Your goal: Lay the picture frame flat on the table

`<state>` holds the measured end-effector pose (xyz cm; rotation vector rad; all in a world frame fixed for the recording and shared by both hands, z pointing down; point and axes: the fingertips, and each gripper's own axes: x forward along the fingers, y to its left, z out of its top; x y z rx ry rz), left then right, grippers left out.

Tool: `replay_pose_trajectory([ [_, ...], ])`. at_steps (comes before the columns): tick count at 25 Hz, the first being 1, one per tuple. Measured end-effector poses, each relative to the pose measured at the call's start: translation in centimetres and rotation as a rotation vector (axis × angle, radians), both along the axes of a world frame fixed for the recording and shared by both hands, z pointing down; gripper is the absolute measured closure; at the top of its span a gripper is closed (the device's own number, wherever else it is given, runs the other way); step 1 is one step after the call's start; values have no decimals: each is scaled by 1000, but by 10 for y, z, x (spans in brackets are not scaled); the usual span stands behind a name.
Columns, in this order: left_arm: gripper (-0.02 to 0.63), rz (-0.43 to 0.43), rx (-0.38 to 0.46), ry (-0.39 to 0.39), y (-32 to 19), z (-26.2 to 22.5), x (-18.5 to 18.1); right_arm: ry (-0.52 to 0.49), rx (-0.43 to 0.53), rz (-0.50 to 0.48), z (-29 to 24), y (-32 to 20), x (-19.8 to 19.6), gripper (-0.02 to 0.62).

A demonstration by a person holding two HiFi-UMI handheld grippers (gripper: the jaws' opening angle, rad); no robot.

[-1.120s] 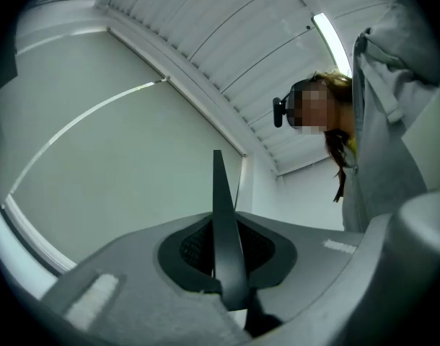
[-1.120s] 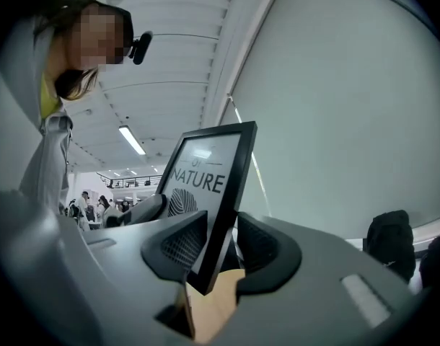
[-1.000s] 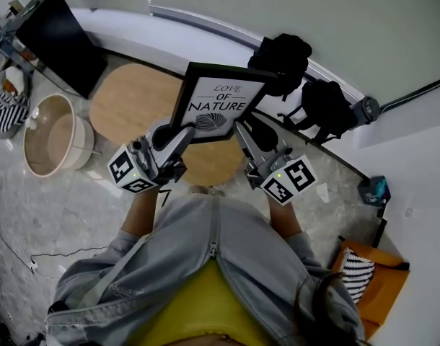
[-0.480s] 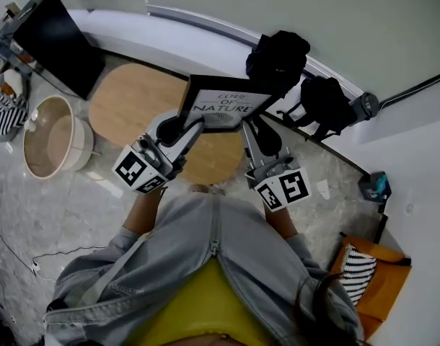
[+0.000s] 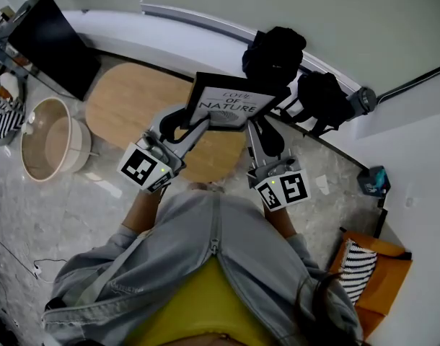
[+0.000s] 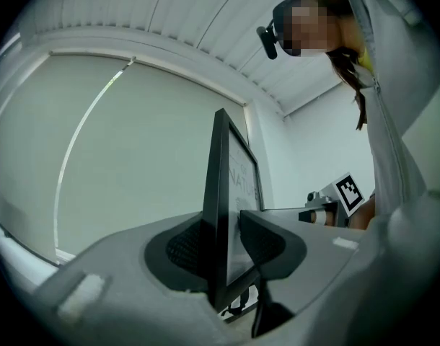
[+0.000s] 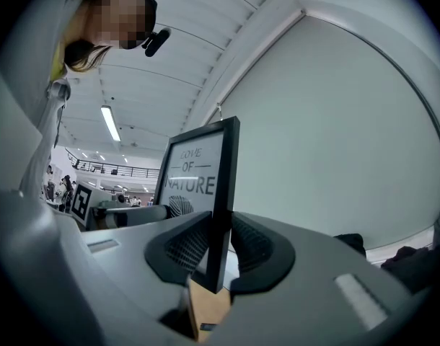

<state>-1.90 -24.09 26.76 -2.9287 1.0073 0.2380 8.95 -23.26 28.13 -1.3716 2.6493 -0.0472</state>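
The black picture frame [image 5: 231, 103], printed with "LOVE OF NATURE", is held tilted over the right end of the oval wooden table [image 5: 130, 103]. My left gripper [image 5: 185, 121] straddles the frame's left edge [image 6: 218, 193]. Its jaws have just been opening, and a thin gap shows between the glass and one pad, so the left gripper [image 6: 226, 244] stands open around the frame. My right gripper [image 5: 254, 130] is at the frame's right edge [image 7: 220, 186]. Its jaws have just been closing, and both pads of the right gripper [image 7: 220, 247] press on the frame.
A round beige basin [image 5: 50, 139] and a black panel [image 5: 50, 38] stand on the floor to the left. Two black bags [image 5: 278, 49] [image 5: 324, 99] lie along the curved wall behind the table. An orange bag with striped cloth [image 5: 364, 272] is at the lower right.
The frame has tipped from facing the head camera to a flatter tilt. Both grippers have shifted slightly, and the left one has rolled, turning its marker cube.
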Motion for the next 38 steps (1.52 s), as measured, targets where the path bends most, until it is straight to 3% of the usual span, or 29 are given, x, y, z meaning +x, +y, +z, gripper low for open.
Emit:
replay_pose_trajectory([
  [7, 466, 33, -21, -185, -5, 18, 5, 80, 32, 27, 2, -2, 2, 515],
  [14, 471, 37, -41, -278, -9, 24, 6, 98, 35, 45, 8, -4, 3, 515],
  [16, 469, 39, -50, -252, -9, 22, 7, 70, 27, 51, 8, -4, 4, 515],
  [20, 488, 126, -161, -26, -7, 11, 5, 19, 7, 52, 10, -6, 8, 515],
  [22, 503, 178, -190, 12, -8, 9, 9, 13, 3, 51, 11, -8, 14, 515],
  [29, 518, 273, -205, -69, -7, 14, 12, 51, 17, 37, 10, -9, 14, 515],
  [33, 518, 192, -158, -149, -15, 22, 14, 48, 3, 48, 15, -14, 17, 515],
  [38, 495, 104, -176, -126, -29, 33, 21, 46, -42, 81, 22, -26, 26, 518],
])
